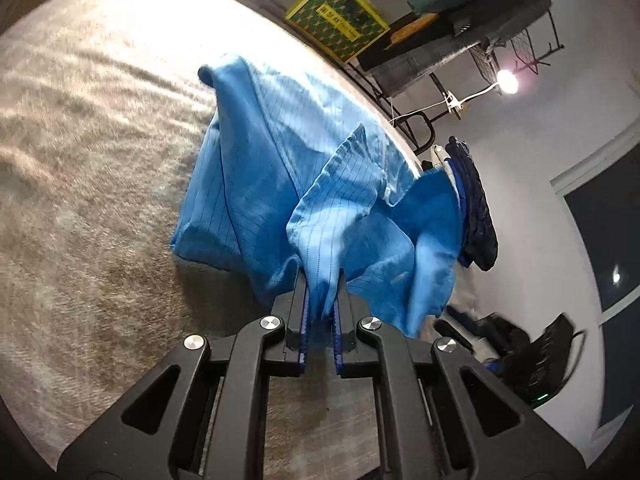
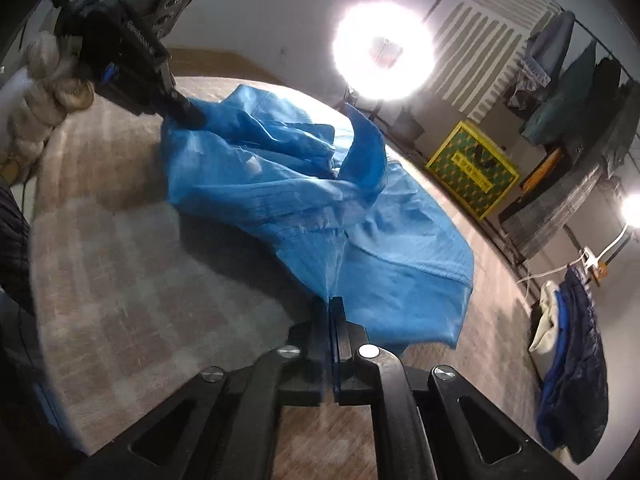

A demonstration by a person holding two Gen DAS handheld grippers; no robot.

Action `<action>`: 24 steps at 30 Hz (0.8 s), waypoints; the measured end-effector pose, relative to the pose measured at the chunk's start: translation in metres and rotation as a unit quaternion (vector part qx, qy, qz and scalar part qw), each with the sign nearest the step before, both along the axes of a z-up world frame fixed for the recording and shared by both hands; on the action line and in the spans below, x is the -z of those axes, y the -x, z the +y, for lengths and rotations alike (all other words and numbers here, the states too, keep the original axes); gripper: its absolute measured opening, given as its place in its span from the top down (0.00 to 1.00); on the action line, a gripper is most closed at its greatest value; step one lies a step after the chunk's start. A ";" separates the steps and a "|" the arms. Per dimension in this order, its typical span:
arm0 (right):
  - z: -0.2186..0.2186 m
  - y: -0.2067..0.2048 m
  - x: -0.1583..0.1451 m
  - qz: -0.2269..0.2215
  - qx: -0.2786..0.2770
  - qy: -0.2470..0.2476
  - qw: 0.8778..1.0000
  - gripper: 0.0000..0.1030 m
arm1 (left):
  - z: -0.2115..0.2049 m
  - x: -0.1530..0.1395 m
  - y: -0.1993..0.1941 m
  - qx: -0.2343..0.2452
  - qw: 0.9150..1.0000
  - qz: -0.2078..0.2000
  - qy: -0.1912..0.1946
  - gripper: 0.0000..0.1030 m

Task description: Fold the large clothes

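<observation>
A large blue garment with thin pinstripes (image 1: 256, 184) lies crumpled on a beige carpeted surface (image 1: 88, 184). My left gripper (image 1: 320, 280) is shut on a bunched fold of it and lifts that part off the surface. In the right wrist view the same blue garment (image 2: 320, 208) spreads across the surface. My right gripper (image 2: 333, 304) is shut on its near edge. The left gripper (image 2: 188, 114) also shows in that view at the upper left, clamped on the garment's far corner, held by a gloved hand.
A yellow-framed green box (image 1: 338, 20) and a dark rack hung with clothes (image 2: 576, 92) stand beyond the surface. Dark blue and white clothes (image 2: 572, 356) hang at its right edge. A bright round lamp (image 2: 384, 50) shines behind. Black bags (image 1: 532, 356) lie on the floor.
</observation>
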State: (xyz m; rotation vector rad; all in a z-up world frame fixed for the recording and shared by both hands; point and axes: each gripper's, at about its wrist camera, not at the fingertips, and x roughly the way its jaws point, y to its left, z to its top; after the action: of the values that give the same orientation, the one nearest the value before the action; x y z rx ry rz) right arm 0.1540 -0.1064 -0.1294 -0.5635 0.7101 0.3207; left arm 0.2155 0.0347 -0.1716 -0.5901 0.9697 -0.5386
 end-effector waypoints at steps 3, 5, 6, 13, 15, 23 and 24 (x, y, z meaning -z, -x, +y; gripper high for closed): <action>-0.015 0.011 -0.029 0.001 0.019 -0.081 0.997 0.61 | 0.009 -0.008 0.014 -0.017 1.000 -0.017 -0.009 0.54; -0.028 0.010 -0.046 0.021 0.033 -0.164 0.986 0.51 | 0.010 -0.015 0.025 -0.024 0.999 -0.029 -0.006 0.54; -0.031 0.008 -0.048 0.029 0.035 -0.189 0.981 0.41 | 0.007 -0.017 0.028 -0.022 0.999 -0.033 -0.008 0.54; -0.035 -0.045 -0.032 0.125 0.100 -0.332 0.930 0.40 | -0.017 -0.024 0.050 -0.014 0.999 -0.037 -0.033 0.54; -0.034 -0.056 -0.025 0.137 0.110 -0.341 0.924 0.44 | -0.019 -0.024 0.048 -0.004 1.000 -0.015 -0.021 0.54; -0.035 -0.082 -0.001 0.171 0.140 -0.345 0.912 0.90 | -0.011 -0.028 0.025 -0.020 0.999 0.043 -0.004 0.50; -0.037 -0.082 0.000 0.171 0.137 -0.349 0.911 0.97 | -0.010 -0.024 0.020 -0.026 0.998 0.061 0.009 0.49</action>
State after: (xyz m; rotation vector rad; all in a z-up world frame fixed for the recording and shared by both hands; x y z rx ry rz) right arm 0.2357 -0.1431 -0.1292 0.2851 0.9348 0.3864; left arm 0.1958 0.0248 -0.1478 -0.6682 1.0628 -0.4695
